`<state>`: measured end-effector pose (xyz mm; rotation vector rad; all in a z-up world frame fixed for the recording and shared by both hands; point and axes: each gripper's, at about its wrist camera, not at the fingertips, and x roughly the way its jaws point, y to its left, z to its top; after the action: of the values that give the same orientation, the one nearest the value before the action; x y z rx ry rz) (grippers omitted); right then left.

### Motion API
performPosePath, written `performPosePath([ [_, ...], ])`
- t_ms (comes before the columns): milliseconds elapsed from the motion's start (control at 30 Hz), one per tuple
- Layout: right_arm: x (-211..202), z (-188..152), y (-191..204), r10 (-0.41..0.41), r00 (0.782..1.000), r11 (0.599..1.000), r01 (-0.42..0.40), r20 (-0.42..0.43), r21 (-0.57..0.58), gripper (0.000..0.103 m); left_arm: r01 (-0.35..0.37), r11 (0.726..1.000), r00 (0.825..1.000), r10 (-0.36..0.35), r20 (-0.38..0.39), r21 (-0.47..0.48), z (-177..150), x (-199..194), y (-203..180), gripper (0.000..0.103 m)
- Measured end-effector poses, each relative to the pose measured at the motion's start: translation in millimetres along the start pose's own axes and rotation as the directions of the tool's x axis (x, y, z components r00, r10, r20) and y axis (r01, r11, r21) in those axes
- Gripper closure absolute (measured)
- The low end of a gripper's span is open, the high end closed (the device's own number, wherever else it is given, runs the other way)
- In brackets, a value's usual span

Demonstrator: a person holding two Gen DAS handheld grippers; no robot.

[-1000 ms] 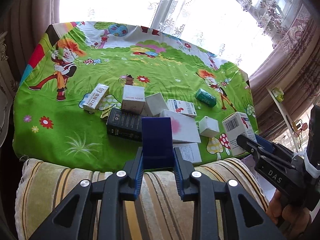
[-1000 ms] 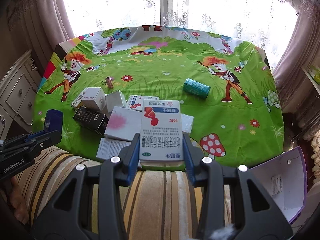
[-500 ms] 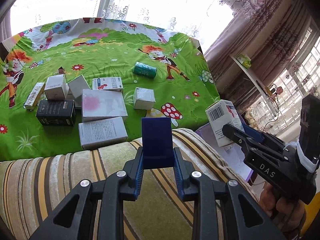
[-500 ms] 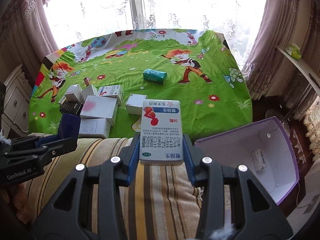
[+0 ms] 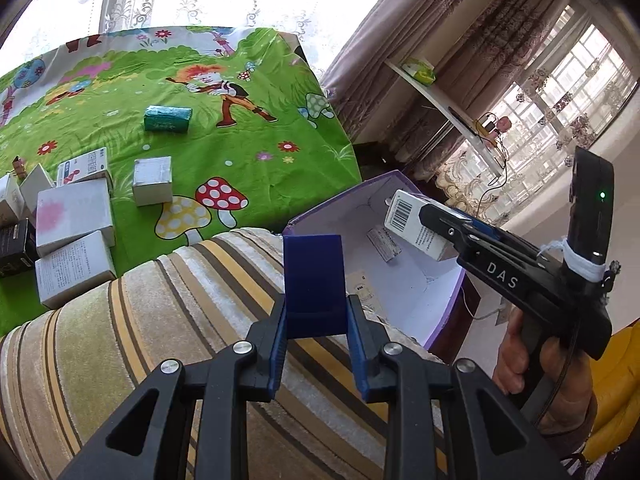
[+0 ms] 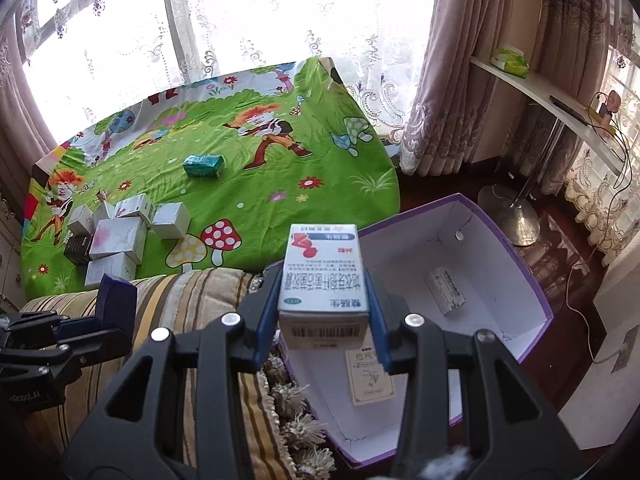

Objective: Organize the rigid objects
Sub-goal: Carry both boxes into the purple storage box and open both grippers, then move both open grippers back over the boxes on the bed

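Dark blue, the small box (image 5: pixel 313 280) is clamped between the pads of the left gripper (image 5: pixel 316 322) above the striped cushion (image 5: pixel 160 320), just beside the near wall of the purple bin (image 6: pixel 516 248). The right gripper (image 6: pixel 324 312) pinches a white medicine box (image 6: pixel 323 280) over the bin's open white interior, where two small packages lie. Several boxes (image 5: pixel 72 216) sit on the green printed cloth (image 5: pixel 240 152), with a teal box (image 5: pixel 167 119) apart from them.
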<state>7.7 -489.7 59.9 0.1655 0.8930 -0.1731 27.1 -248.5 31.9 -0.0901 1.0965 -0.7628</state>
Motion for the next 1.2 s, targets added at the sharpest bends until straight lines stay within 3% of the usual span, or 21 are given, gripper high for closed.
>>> performPosePath([
  [300,-1.3,-0.7,-31.0,-0.073,0.997,0.996,0.072,0.009,0.060,0.058,0.094,0.994,0.995,-0.092,-0.047,0.046,5.7,24.1,-30.3,0.074],
  [367,-1.2,0.0,-35.5,-0.088,0.996,0.993,0.087,0.007,0.078,0.055,0.115,0.992,0.992,-0.113,-0.053,0.055,7.4,27.3,-35.3,0.066],
  [433,-1.1,0.1,-38.8,-0.095,0.995,0.991,0.094,0.004,0.093,0.044,0.115,0.991,0.993,-0.112,-0.049,0.066,7.5,27.7,-38.6,0.047],
  [467,-1.0,0.1,-39.4,-0.097,0.995,0.991,0.096,0.005,0.095,0.037,0.117,0.991,0.992,-0.114,-0.044,0.070,6.9,26.5,-39.0,0.044],
  [533,-0.6,0.1,-39.2,-0.101,0.995,0.991,0.100,0.004,0.091,0.034,0.118,0.990,0.993,-0.115,-0.038,0.076,6.8,24.2,-39.1,0.042],
  [867,-1.7,2.4,-33.9,-0.089,0.996,0.993,0.089,0.005,0.083,0.031,0.068,0.992,0.998,-0.069,0.013,0.103,7.3,10.9,-38.8,0.040],
  [1000,-3.8,4.3,-29.4,-0.080,0.997,0.994,0.079,0.010,0.074,0.030,-0.016,0.993,0.997,0.008,0.072,0.114,10.3,-3.1,-38.0,0.032],
  [1100,-6.0,5.9,-23.9,-0.070,0.997,0.995,0.069,0.016,0.066,0.029,-0.093,0.988,0.988,0.076,0.136,0.123,12.1,-12.8,-36.5,0.032],
  [1200,-7.7,7.3,-18.2,-0.063,0.998,0.997,0.062,0.019,0.054,0.028,-0.110,0.984,0.979,0.084,0.183,0.140,12.5,-22.7,-32.6,0.032],
])
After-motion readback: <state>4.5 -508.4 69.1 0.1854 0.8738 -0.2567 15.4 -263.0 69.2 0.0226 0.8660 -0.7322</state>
